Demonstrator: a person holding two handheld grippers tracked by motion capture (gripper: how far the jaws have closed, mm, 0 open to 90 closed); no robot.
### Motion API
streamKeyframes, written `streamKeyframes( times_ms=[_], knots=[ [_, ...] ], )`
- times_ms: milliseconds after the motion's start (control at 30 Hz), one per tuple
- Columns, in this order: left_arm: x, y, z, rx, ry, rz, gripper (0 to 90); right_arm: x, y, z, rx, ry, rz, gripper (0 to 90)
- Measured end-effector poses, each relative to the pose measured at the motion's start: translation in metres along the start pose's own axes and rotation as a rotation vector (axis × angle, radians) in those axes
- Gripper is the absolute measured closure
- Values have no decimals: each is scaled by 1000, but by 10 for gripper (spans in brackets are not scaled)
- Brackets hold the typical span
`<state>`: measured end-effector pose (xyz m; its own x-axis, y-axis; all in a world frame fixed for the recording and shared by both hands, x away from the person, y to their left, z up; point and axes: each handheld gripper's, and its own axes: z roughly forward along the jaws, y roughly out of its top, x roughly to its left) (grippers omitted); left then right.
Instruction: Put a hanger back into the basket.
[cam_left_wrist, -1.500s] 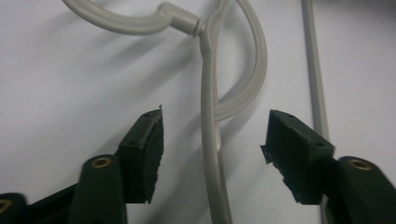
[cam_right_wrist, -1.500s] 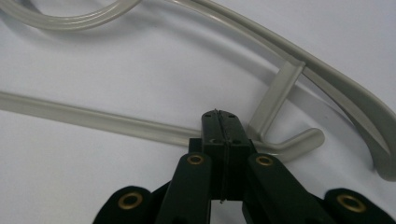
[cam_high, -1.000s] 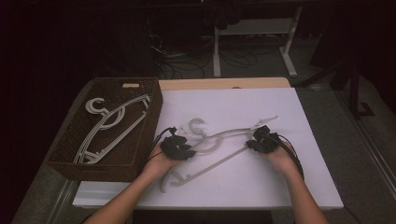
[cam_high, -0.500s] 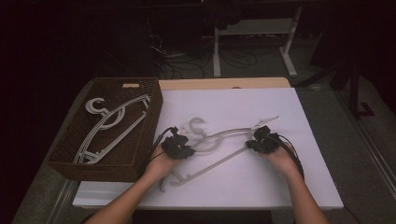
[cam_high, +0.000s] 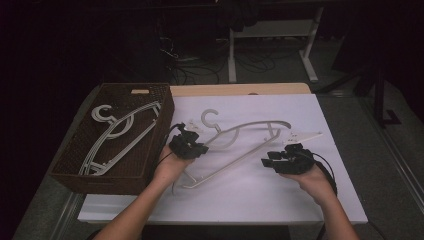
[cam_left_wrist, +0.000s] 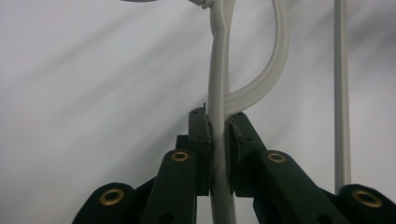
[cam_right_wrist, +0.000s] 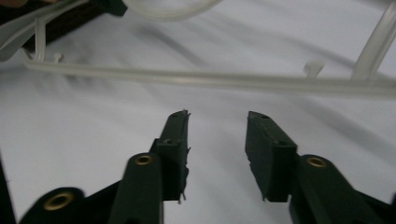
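A pale plastic hanger (cam_high: 240, 135) lies across the white table, hook (cam_high: 210, 118) toward the back. My left gripper (cam_high: 196, 148) is shut on the hanger's left shoulder arm; in the left gripper view that arm (cam_left_wrist: 219, 93) runs up between the two black jaws, which clamp it. My right gripper (cam_high: 268, 161) is open, off the hanger, near its right end. In the right gripper view the jaws stand apart over bare table, my right gripper (cam_right_wrist: 217, 121) just short of the hanger's straight bar (cam_right_wrist: 210, 80).
A brown wicker basket (cam_high: 70, 165) at the table's left holds more pale hangers (cam_high: 117, 132). The white table top (cam_high: 260, 195) has free room at the front. Desk legs and cables stand on the dark floor beyond the far edge.
The right gripper has let go of the hanger's right end and drawn back toward the front, jaws now open. The left gripper keeps its hold, and the hanger has shifted slightly.
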<state>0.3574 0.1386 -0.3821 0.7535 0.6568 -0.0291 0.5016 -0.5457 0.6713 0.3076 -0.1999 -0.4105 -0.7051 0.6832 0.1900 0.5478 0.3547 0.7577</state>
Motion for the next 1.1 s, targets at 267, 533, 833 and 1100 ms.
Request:
streamKeyframes(
  times_ms=[267, 533, 833, 1100],
  knots=[
    [7, 35, -48, -46, 33, 39, 816, -2, -12, -3, -12, 3, 7, 461],
    [37, 43, -96, -71, 81, 72, 816, -7, -14, -3, -22, -27, 21, 350],
    [87, 17, -136, -65, 169, 35, 816, -3, -11, 3, -27, -53, 8, 242],
    [135, -21, -164, -53, 283, -33, 816, -1, -9, 5, -22, -66, 1, 237]
  ],
)
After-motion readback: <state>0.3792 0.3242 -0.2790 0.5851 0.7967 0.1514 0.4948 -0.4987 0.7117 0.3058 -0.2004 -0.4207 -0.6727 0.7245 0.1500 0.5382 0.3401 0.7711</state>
